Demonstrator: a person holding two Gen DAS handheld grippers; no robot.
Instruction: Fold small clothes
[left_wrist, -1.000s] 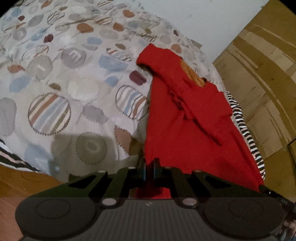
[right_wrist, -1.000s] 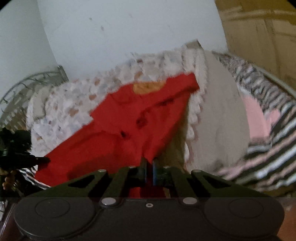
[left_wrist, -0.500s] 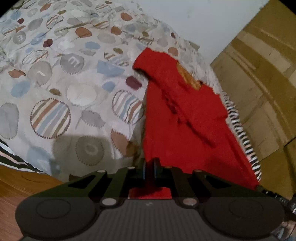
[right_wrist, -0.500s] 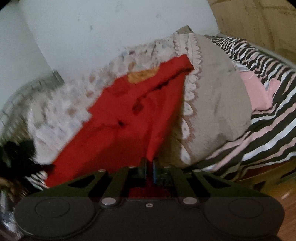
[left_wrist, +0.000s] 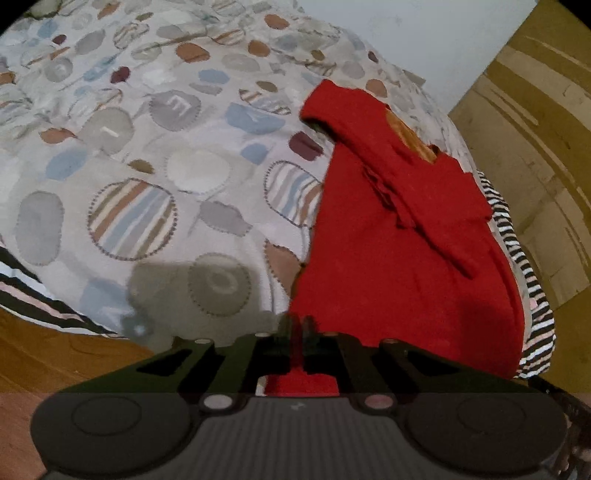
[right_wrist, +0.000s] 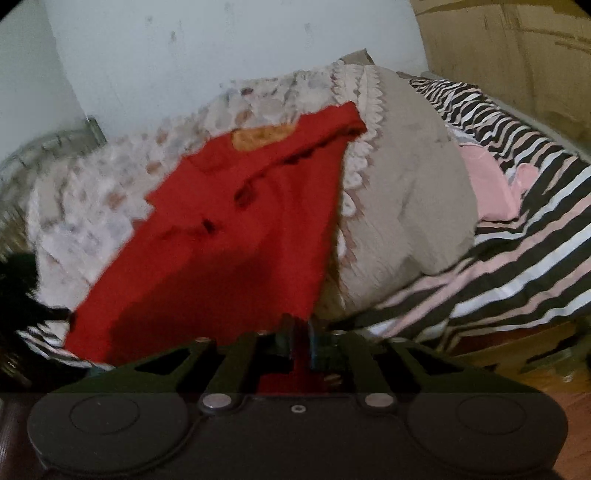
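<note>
A small red garment (left_wrist: 399, 251) with an orange patch near its neck lies stretched over the patterned quilt (left_wrist: 147, 177) at the bed's edge. My left gripper (left_wrist: 297, 325) is shut on the garment's near left hem corner. In the right wrist view the same red garment (right_wrist: 236, 236) slopes up the quilt, and my right gripper (right_wrist: 300, 328) is shut on its near right hem corner. The cloth hangs taut between both grippers, its far end resting on the quilt.
A striped black, white and pink sheet (right_wrist: 517, 243) and a pink cloth (right_wrist: 484, 184) lie to the right. A beige quilt underside with scalloped trim (right_wrist: 406, 192) folds beside the garment. Wooden floor (left_wrist: 55, 354) and cardboard panels (left_wrist: 535, 147) border the bed.
Both grippers have stayed shut on the hem while drawing the garment slightly toward the bed's near edge. The right view has swung to the right, showing more striped sheet.
</note>
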